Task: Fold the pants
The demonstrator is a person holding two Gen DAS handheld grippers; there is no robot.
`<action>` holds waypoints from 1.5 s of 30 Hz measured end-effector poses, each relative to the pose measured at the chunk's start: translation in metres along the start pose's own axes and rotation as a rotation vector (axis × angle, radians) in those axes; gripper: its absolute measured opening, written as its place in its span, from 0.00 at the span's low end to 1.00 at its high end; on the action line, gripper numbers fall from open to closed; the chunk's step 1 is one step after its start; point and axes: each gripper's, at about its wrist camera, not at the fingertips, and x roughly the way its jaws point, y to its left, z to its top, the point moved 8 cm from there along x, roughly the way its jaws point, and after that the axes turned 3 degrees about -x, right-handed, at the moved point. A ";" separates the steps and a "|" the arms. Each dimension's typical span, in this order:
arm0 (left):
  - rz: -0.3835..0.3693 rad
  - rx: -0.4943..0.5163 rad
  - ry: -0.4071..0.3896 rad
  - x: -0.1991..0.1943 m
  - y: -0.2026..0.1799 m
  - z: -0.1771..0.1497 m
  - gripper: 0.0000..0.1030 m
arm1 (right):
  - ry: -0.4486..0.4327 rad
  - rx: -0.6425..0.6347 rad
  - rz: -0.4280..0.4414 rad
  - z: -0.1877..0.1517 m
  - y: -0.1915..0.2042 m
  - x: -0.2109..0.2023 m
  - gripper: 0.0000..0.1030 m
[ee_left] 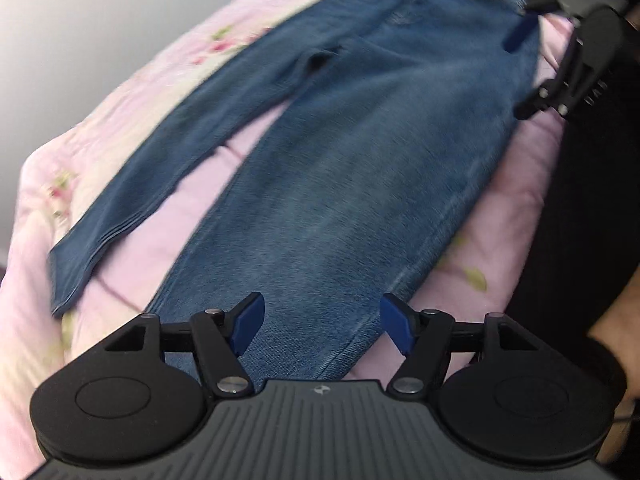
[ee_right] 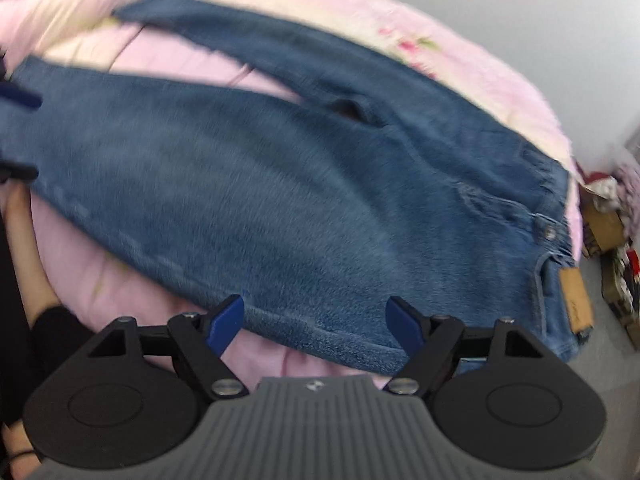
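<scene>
So I've got the jeans (ee_left: 352,152) spread out flat on the bed, on top of a pink quilt (ee_left: 132,92) with little flower prints, both legs stretched out and splayed apart in a V with a strip of pink showing between them. From my left tongs (ee_left: 322,326) I'm looking down the nearer leg from around the hem end; the blue pads (ee_left: 248,322) sit well apart with only denim underneath them, nothing pinched. My right tongs (ee_right: 316,322) are at the other end, by the hip and outer seam near the waistband (ee_right: 554,216), where you can see the button (ee_right: 550,233) and a tan leather patch (ee_right: 576,300). Those jaws stand wide too, with the edge of the jeans lying between the pads but not gripped, far as I can tell. Both views are pretty blurry. In the left view my right tongs (ee_left: 520,36) show up top right over the waist area, and some cluttered stuff (ee_right: 612,220) sits off past the bed on the right.
</scene>
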 end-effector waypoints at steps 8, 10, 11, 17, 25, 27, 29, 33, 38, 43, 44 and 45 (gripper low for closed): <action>-0.049 0.187 0.090 0.047 -0.026 -0.010 0.77 | 0.097 -0.301 0.021 0.004 0.022 0.037 0.84; -0.047 0.205 0.109 0.058 -0.030 -0.012 0.77 | 0.118 -0.374 0.017 0.003 0.025 0.048 0.85; -0.042 0.213 0.127 0.064 -0.030 -0.013 0.77 | 0.126 -0.378 0.030 0.004 0.025 0.053 0.85; -0.019 0.194 0.154 0.080 -0.027 -0.006 0.88 | 0.141 -0.376 0.069 0.012 0.018 0.072 0.81; -0.016 0.107 0.076 0.068 -0.021 0.004 0.18 | 0.039 -0.444 0.055 0.016 0.026 0.050 0.23; 0.016 0.096 0.051 0.062 -0.018 0.009 0.16 | 0.016 -0.440 0.042 0.020 0.029 0.043 0.20; 0.048 0.082 0.017 0.056 -0.009 0.018 0.15 | -0.011 -0.438 0.021 0.028 0.027 0.038 0.19; 0.074 -0.012 -0.033 0.043 0.015 0.041 0.13 | -0.085 -0.394 -0.029 0.053 0.010 0.025 0.16; 0.095 -0.138 -0.046 0.053 0.060 0.083 0.13 | -0.116 -0.333 -0.100 0.102 -0.019 0.029 0.16; -0.015 -0.323 0.049 0.101 0.098 0.103 0.14 | -0.067 -0.266 -0.078 0.138 -0.041 0.065 0.16; -0.042 -0.343 0.074 0.115 0.102 0.103 0.14 | -0.049 -0.257 -0.061 0.141 -0.043 0.073 0.16; -0.061 -0.349 0.092 0.126 0.103 0.101 0.14 | -0.030 -0.247 -0.043 0.143 -0.046 0.081 0.17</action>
